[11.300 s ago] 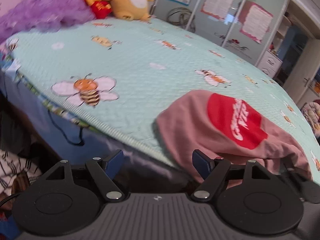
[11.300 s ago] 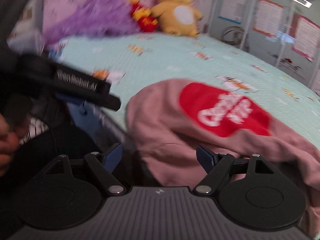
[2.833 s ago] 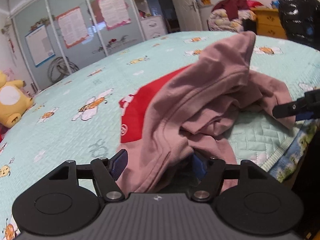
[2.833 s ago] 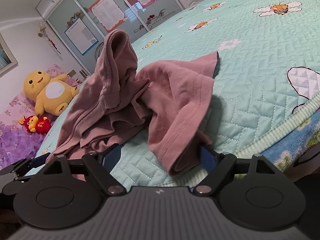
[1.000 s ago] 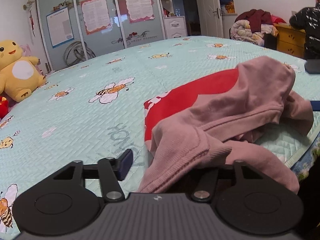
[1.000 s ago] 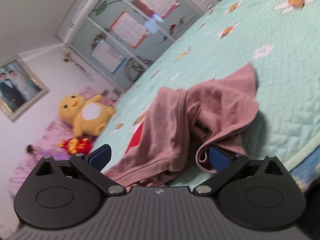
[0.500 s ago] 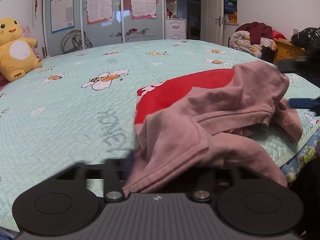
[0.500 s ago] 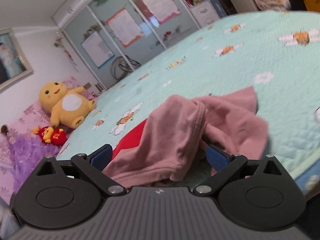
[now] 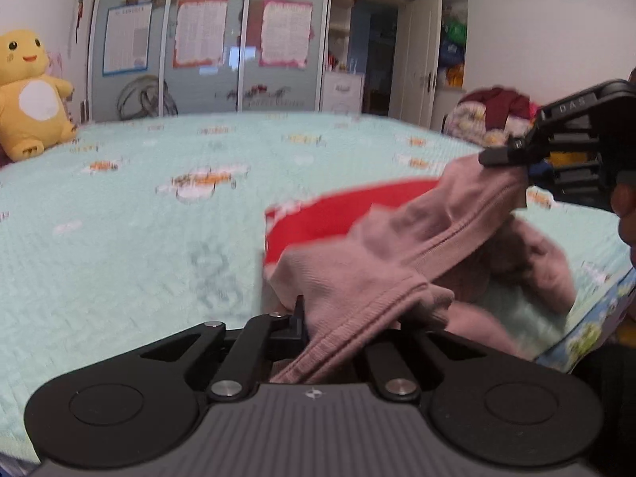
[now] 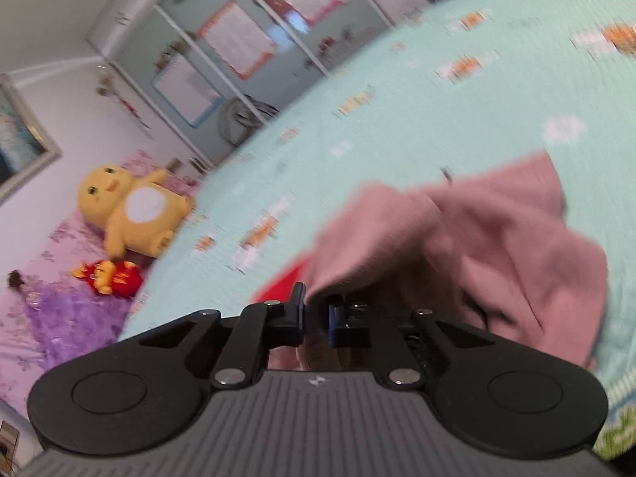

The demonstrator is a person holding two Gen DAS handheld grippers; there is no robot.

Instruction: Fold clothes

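Left wrist view: left gripper clamps the pink shirt's near ribbed hem; farther right, right gripper pinches another edge, cloth stretched between them above the bed, near its right edge.

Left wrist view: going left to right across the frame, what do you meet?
Yellow plush → wardrobe posters → pink shirt → right gripper
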